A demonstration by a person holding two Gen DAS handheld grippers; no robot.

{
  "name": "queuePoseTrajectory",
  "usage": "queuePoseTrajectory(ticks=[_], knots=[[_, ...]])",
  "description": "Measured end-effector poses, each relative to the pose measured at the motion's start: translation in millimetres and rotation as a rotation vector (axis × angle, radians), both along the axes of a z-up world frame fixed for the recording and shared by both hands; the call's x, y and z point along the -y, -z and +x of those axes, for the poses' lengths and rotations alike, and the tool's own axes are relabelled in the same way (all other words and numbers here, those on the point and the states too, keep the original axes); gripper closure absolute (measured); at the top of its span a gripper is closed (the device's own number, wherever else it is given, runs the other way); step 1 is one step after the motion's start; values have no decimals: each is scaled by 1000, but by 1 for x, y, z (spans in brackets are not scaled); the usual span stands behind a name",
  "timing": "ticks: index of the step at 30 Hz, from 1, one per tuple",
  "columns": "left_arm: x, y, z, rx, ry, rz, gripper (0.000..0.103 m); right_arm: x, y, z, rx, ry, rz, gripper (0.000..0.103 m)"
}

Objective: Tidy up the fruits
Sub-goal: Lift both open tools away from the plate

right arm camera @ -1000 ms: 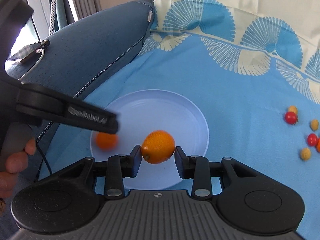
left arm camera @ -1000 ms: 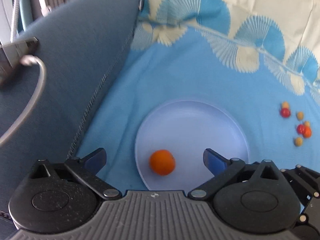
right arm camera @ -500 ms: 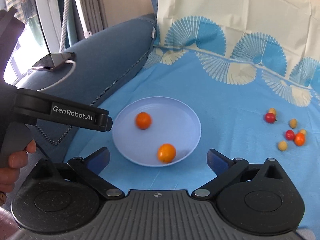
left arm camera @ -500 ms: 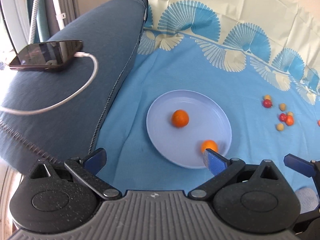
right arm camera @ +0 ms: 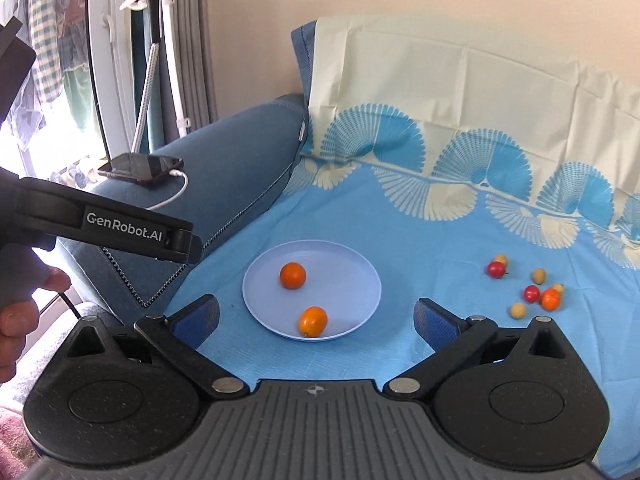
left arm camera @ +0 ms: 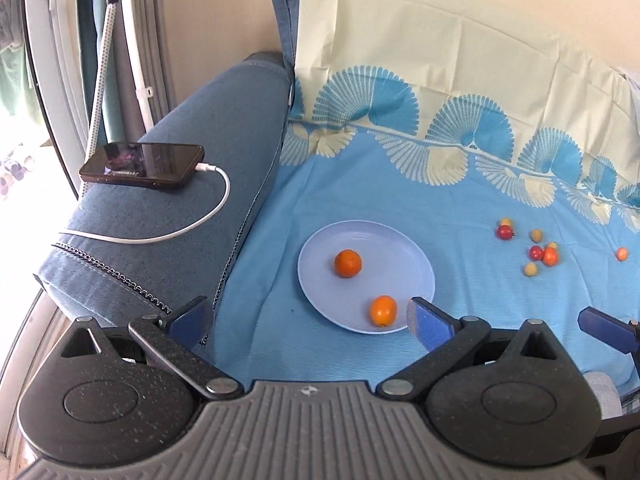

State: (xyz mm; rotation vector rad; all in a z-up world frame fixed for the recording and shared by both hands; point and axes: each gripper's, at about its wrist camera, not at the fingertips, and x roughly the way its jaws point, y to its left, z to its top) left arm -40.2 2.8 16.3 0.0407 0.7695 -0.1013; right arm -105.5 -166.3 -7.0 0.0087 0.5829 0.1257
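A pale blue plate (left arm camera: 400, 256) (right arm camera: 348, 276) lies on the blue cloth. On it are a round orange fruit (left arm camera: 348, 263) (right arm camera: 293, 275) and an oval orange fruit (left arm camera: 383, 310) (right arm camera: 313, 321) near the front rim. Several small red, orange and yellow fruits (left arm camera: 536, 252) (right arm camera: 532, 292) lie loose on the cloth to the right. My left gripper (left arm camera: 308, 318) is open and empty, well back from the plate. My right gripper (right arm camera: 316, 318) is open and empty, also back from the plate.
A blue sofa armrest (left arm camera: 180, 208) stands at the left with a phone (left arm camera: 142, 165) and white cable (left arm camera: 168, 232) on it. The cream cloth (left arm camera: 440, 60) drapes the backrest. One small fruit (left arm camera: 621, 254) lies apart at far right.
The right gripper opened and left the oval orange fruit on the plate. Both grippers have pulled back and up from the plate.
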Motion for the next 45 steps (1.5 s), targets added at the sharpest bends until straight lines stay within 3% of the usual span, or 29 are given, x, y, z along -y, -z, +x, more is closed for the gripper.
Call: queuePoseTrajectory(ticks=[15, 29, 39, 45], knots=[[10, -10, -24, 3, 15, 53, 0, 3, -13, -24, 52, 20, 4, 1], [2, -7, -13, -19, -27, 50, 0, -1, -7, -15, 36, -8, 11, 1], [-1, -9, -5, -56, 4, -23, 0, -2, -4, -15, 30, -3, 19, 1], [7, -9, -7, -31, 17, 21, 0, 0, -4, -14, 32, 0, 22, 1]])
